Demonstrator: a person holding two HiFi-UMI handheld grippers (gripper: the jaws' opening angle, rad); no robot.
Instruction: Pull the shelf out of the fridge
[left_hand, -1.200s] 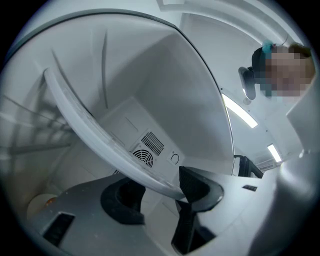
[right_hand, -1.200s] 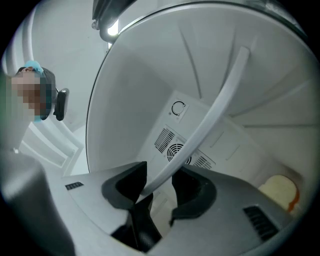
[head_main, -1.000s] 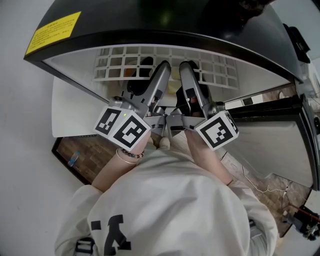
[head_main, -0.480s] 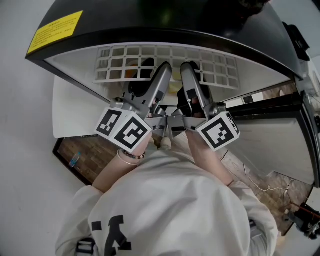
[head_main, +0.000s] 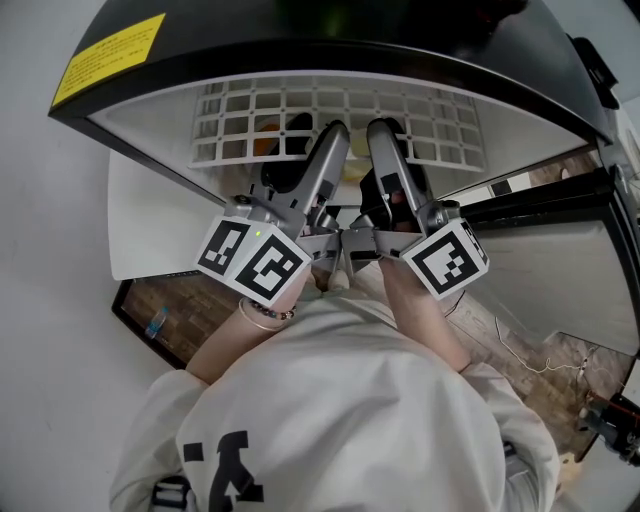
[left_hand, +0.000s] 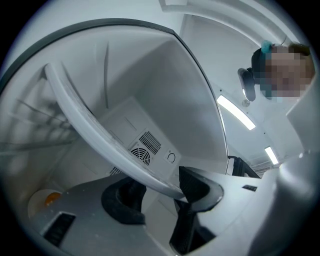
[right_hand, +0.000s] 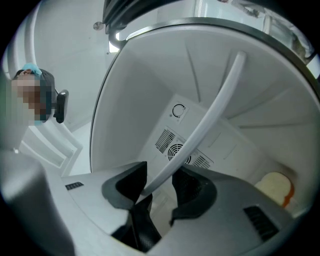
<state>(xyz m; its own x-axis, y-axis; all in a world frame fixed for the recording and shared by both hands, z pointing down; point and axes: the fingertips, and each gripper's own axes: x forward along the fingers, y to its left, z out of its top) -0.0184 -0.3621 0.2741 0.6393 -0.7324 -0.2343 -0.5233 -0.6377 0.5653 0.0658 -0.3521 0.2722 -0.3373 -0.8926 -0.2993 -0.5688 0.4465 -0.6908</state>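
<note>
The white wire shelf (head_main: 440, 125) sticks out from the black fridge (head_main: 300, 40), its grid showing under the top edge. My left gripper (head_main: 333, 135) and right gripper (head_main: 382, 133) reach side by side to the middle of the shelf's front. In the left gripper view the shelf's front bar (left_hand: 95, 125) runs between the pads of the left gripper (left_hand: 160, 187), which is shut on it. The right gripper view shows the same bar (right_hand: 210, 115) held in my right gripper (right_hand: 157, 187).
Inside the fridge lies a pale plate with something orange (left_hand: 47, 200) (right_hand: 275, 187) below the shelf. A fan vent (left_hand: 142, 152) sits on the back wall. The open door (head_main: 540, 280) stands to the right, and a yellow label (head_main: 105, 60) is on the fridge's top.
More of the shelf's grid shows outside the fridge than a second ago. Both grippers stay on the front bar and have shifted slightly right in the head view.
</note>
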